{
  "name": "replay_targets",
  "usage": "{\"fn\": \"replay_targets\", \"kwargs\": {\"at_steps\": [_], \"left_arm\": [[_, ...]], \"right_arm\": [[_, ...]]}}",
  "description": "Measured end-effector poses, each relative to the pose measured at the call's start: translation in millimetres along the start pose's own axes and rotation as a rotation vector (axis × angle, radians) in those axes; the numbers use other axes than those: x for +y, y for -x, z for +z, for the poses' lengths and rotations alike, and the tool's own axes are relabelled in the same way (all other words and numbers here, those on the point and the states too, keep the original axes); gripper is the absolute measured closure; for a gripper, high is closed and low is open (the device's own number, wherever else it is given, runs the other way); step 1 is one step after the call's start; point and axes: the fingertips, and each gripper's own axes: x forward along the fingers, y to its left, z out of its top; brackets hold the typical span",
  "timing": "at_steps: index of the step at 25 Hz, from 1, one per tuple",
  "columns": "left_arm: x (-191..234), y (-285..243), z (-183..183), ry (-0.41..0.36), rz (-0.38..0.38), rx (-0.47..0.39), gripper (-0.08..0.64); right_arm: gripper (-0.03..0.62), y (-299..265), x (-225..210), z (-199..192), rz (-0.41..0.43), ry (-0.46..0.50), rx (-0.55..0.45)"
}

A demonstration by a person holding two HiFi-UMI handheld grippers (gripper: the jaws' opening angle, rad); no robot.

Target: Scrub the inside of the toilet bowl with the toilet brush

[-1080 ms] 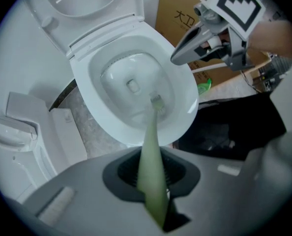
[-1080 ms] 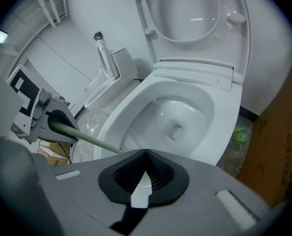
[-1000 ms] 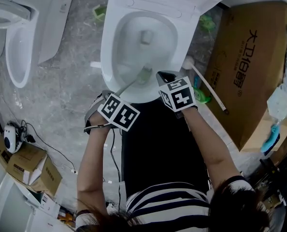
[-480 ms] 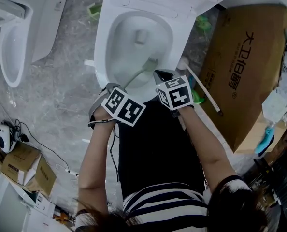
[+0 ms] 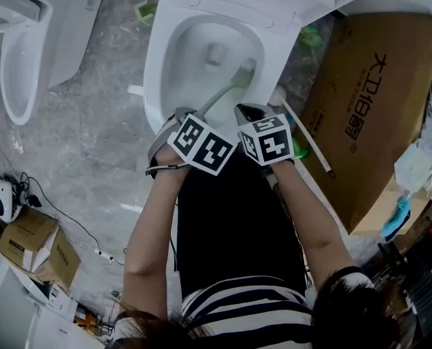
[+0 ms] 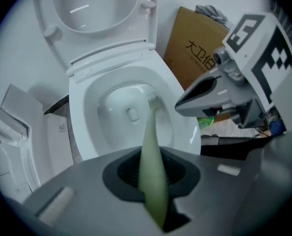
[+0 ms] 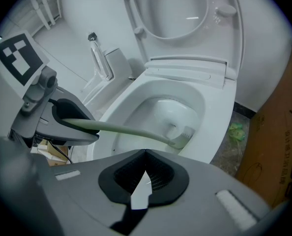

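- Plainly, scrubbing is under way: the left gripper (image 6: 153, 178) has its jaws pinched on the pale green handle of the brush (image 5: 222, 91), which runs from the 6 o'clock rim up into the bowl (image 5: 155, 71).
- In the head view the bristle head (image 5: 244, 72) sits against the inner wall at about 4 o'clock, beside and a little below the drain hole (image 5: 215, 52). It looks to be touching the porcelain, though how hard it presses cannot be told.
- The handle is held near its far end and slanted low over the rim. I judge this gives reach down the wall while keeping the gripper outside the bowl.
- The right gripper (image 7: 145, 181) has its jaws pressed together on nothing. Only a sliver of white rim shows through the notch between them.
- It hangs just beside the left gripper, at about 5 o'clock off the rim, apart from the brush. It does not seem to be needed for this one-handed stroke.
- The lid (image 7: 185, 9) stands raised at 12 o'clock, leaving the whole bowl open to the brush.
- A box (image 5: 369, 100) stands on the floor at 3 o'clock from the toilet, well clear of the brush.
- Judged from here, the 4 o'clock wall is being worked, and the walls from 8 to 12 o'clock would need a swing of the handle across.
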Motion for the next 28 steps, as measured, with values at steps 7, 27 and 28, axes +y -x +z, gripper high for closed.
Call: {"fn": "replay_targets", "kwargs": {"at_steps": [7,27,28], "left_arm": [[22,-6,17,0.084,0.03,-0.072,0.56],[77,-6,-1,0.32,0.138,-0.156,0.56],[76,-4,-4,0.312,0.142,-0.156,0.56]], "right_arm": [[0.595,-2,2,4,-0.003,-0.001,-0.005],[0.595,7,14,7,-0.007,0.022,-0.01],[0.595,9,14,7,-0.008,0.022,-0.012]]}}
